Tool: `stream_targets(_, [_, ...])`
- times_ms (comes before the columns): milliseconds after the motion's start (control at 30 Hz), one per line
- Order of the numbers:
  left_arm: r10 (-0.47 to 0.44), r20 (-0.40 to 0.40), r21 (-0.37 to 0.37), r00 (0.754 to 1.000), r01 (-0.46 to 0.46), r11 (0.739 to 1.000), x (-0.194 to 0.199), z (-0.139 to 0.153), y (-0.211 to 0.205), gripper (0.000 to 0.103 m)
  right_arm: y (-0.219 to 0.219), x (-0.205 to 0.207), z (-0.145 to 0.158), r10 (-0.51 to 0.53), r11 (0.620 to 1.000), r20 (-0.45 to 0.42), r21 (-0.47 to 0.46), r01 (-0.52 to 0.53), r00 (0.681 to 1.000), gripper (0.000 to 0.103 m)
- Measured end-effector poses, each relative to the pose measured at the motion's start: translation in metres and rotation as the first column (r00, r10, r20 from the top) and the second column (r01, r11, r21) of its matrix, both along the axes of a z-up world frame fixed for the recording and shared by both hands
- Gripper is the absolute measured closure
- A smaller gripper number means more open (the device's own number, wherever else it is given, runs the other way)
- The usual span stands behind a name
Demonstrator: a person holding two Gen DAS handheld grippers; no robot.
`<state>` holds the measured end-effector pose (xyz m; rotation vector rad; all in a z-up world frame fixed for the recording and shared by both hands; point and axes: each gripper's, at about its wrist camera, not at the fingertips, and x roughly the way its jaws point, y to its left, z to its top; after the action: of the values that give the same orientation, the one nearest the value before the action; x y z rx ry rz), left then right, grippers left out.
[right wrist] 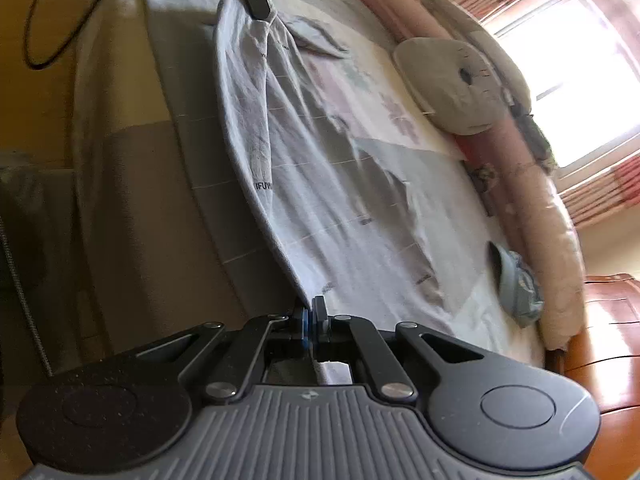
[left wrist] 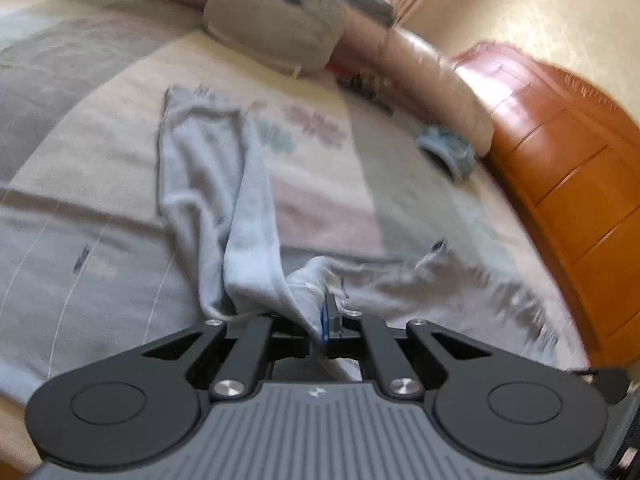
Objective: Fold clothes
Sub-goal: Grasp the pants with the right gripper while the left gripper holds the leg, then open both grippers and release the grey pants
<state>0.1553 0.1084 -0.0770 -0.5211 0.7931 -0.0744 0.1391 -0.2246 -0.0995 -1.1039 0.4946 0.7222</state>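
A pale grey-blue garment [left wrist: 216, 200] trails crumpled over the bed [left wrist: 80, 240] ahead of the left hand-held gripper [left wrist: 326, 320], which is clenched on its near edge. In the right wrist view its hem [right wrist: 256, 168] stretches taut between both tools; the right hand-held gripper [right wrist: 314, 320] pinches that end.

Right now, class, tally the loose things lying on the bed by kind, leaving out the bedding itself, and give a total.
Pale grey garment, held by the left claw and the right claw: 1
Round grey cushion with a dark mark: 1
Small blue-grey bundle near the pink bolster: 1
Total: 3
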Motion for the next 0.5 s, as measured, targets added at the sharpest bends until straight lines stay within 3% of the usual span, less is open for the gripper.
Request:
stream_targets(133, [-0.008,-0.06,-0.014,0.998,0.007,1.0,-0.005,-0.009,0.005,0.096,-0.003,-0.005,-0.006,0.032,0.998,-0.034,-0.049,-0.033,0.999,0.098])
stream_targets(233, [-0.021,-0.083,-0.021,0.996,0.02,1.0,-0.012,-0.006,0.009,0.095,-0.011,-0.003,0.006,0.024,0.999,-0.091,-0.045,-0.028,0.996,0.09])
stream_targets(367, [-0.024,-0.124,0.011,0.992,0.025,1.0,-0.022,0.006,0.017,0.078,-0.028,0.015,0.027,-0.063,0.998,-0.157,0.0,0.064,0.986,0.083])
stream_targets(500, [-0.006,-0.142,0.052,0.99,0.014,0.999,-0.034,0.026,0.034,0.075,-0.038,0.043,0.044,-0.169,0.977,-0.187,0.094,0.189,0.968,0.078])
